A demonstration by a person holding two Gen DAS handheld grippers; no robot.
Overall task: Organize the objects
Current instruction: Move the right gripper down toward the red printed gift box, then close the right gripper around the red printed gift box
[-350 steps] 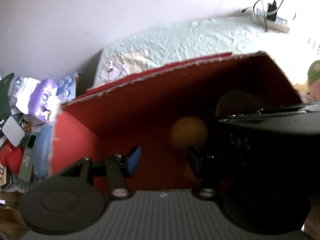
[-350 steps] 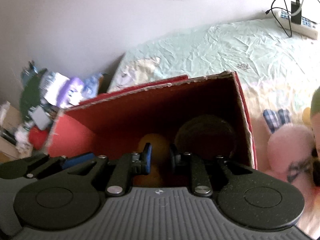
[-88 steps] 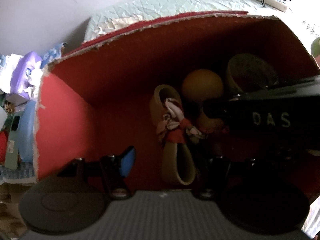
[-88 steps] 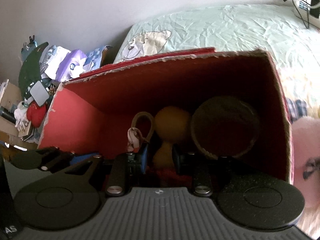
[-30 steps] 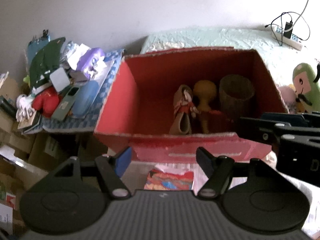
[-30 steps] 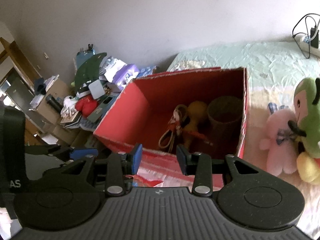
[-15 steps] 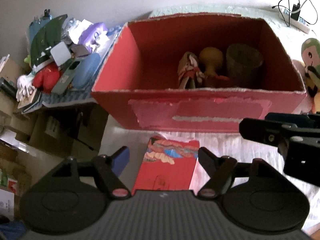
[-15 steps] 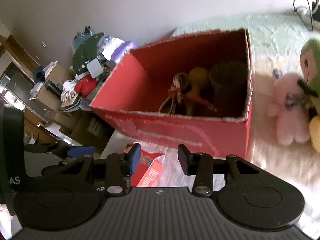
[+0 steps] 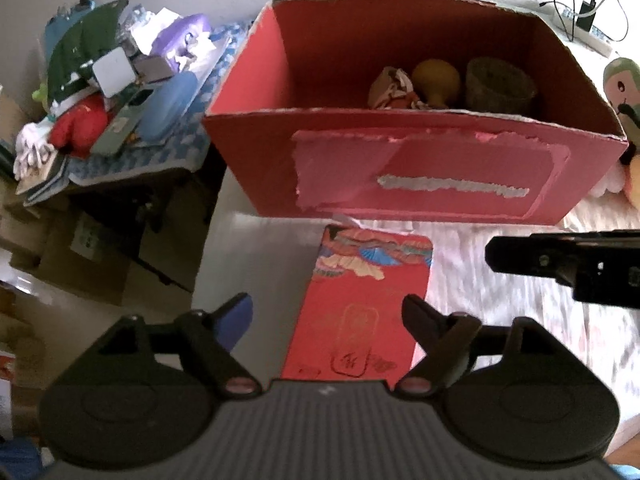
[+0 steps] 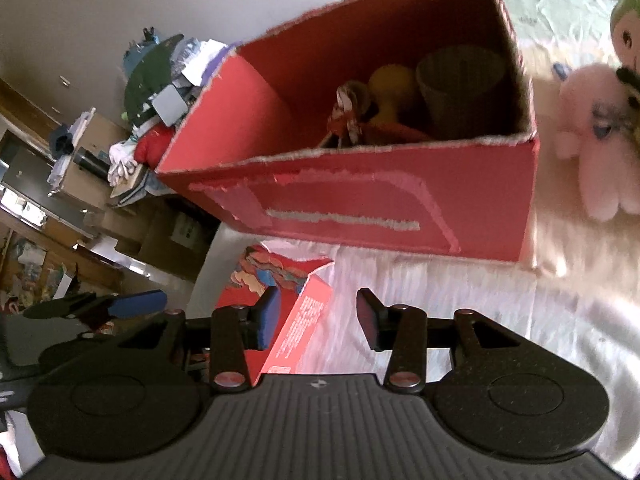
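A flat red packet box (image 9: 360, 304) with a painted pattern lies on the white bedding in front of the big red cardboard box (image 9: 420, 176). My left gripper (image 9: 326, 316) is open and empty, its fingers either side of the packet box and above it. My right gripper (image 10: 318, 312) is open and empty, just right of the packet box (image 10: 296, 300). Inside the cardboard box (image 10: 360, 208) are a yellow gourd (image 9: 436, 80), a woven cup (image 9: 498, 88) and a tan item with a red-white tie (image 9: 394, 88).
A pink plush (image 10: 600, 136) and a green-headed plush (image 9: 622, 84) lie right of the box. A cluttered pile (image 9: 120, 80) sits on a side table at left, with cardboard cartons (image 9: 80, 248) below. A power strip (image 9: 584, 24) lies far right.
Both grippers have pulled back out of the cardboard box and dropped lower. The red packet box has come into view between the left fingers. Both grippers stay open.
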